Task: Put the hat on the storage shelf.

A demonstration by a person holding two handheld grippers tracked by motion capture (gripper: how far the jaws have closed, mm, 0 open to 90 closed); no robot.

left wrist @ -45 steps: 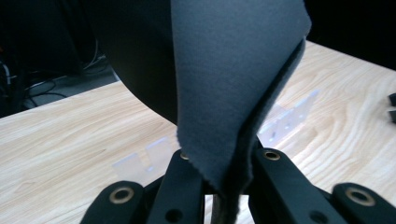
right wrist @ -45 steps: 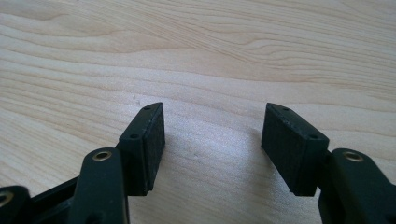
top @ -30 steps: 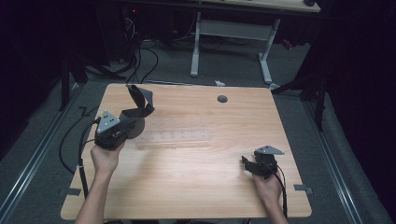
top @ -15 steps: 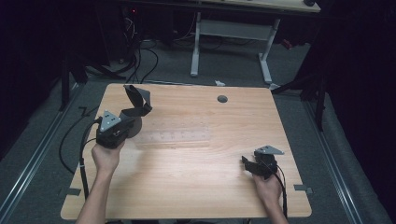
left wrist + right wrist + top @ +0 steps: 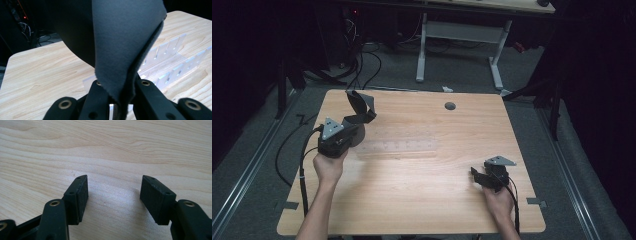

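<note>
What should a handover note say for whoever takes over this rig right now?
Left tongs: shut on the dark grey fabric piece, held up above the table's left rear area.
Right tongs: open, holding nothing, low over the light wooden table near its front right edge.
Clear slotted plastic rack: lies on the table mid-left, just beyond the fabric.
Done: fabric gripped and lifted.
Left: placing the fabric; its destination cannot be told from the pictures, possibly the rack. The right tongs are free to help.

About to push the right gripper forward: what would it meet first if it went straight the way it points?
Probably just the bare wooden table: the right gripper is open and angled down at it, nothing between its fingers. Depth is hard to judge.
</note>
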